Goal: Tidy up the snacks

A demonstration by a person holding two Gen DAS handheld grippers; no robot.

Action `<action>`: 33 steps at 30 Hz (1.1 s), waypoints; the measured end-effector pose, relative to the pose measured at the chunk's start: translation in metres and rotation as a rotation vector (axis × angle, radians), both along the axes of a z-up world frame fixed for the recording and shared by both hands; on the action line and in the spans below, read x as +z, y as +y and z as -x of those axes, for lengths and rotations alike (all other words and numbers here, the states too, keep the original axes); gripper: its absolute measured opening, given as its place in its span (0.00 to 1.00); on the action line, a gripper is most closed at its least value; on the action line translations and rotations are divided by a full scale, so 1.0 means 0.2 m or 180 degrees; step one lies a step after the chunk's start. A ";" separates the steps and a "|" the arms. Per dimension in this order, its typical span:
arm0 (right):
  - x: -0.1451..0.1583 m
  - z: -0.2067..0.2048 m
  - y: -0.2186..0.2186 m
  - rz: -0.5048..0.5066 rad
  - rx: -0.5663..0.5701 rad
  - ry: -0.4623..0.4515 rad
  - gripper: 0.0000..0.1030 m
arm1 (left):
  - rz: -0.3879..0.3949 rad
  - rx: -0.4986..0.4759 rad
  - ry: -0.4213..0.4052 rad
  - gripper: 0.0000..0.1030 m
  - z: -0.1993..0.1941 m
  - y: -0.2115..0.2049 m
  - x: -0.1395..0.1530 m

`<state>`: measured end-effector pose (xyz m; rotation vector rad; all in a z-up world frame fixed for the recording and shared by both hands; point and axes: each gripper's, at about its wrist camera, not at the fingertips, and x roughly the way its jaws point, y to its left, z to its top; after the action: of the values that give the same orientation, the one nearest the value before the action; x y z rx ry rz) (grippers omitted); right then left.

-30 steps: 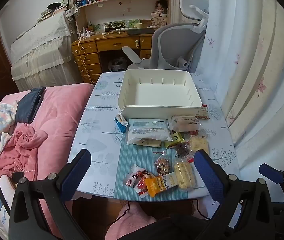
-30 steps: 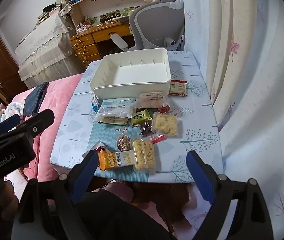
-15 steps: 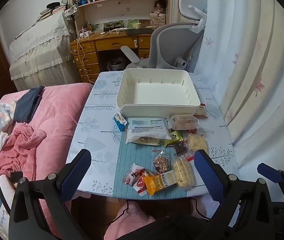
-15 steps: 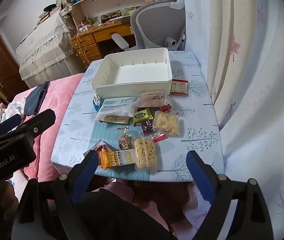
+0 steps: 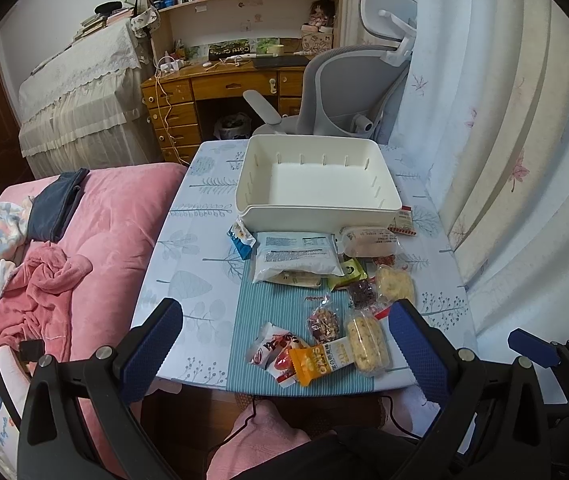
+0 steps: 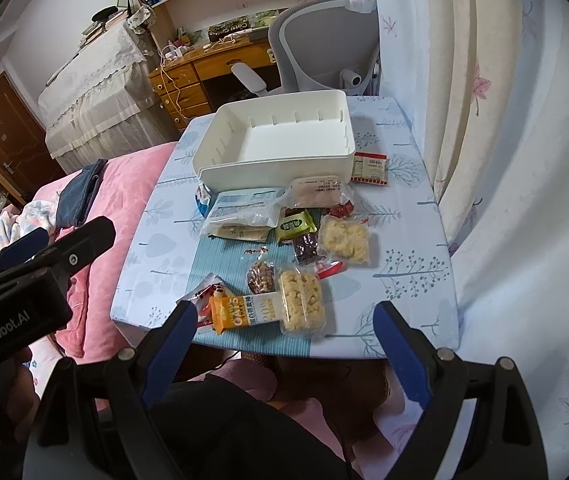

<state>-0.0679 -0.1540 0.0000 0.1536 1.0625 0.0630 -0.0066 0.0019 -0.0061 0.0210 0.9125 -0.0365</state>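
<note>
On the table, left view: smooth white plastic bin (image 5: 316, 184), rectangular, empty; crinkly snack packets (image 5: 324, 300) lie before it on ribbed teal mat (image 5: 280, 308).
My left claw (image 5: 284, 340): wide open, holding nothing.
Right view, my right claw (image 6: 284, 340): ridged blue pads (image 6: 398, 346) spread wide, empty, above the orange oat bar (image 6: 244, 312).

White bin (image 5: 316, 216) — leaf-print tablecloth (image 5: 188, 240) — teal striped mat (image 5: 280, 316).

Both wrist cameras look steeply down from beyond the near edge of the table (image 5: 188, 240), left view beside right, sharing the white bin (image 6: 284, 160) and snacks.
</note>
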 end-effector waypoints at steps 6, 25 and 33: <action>-0.03 0.00 0.01 -0.0008 0.0002 0.0016 0.88 | 0.0009 -0.0022 0.0026 0.99 0.02 -0.01 -0.02; -0.05 0.00 0.00 -0.0035 -0.0007 0.0049 0.88 | 0.0092 -0.0019 0.0190 0.99 0.00 0.02 0.01; -0.15 0.04 0.00 -0.0172 -0.0102 0.0149 0.87 | 0.0129 0.0014 0.0431 0.99 -0.02 0.04 -0.08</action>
<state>-0.0754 -0.1546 -0.0301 0.2220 1.1053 0.0594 -0.0023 0.0103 -0.0215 -0.0212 1.0471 -0.0528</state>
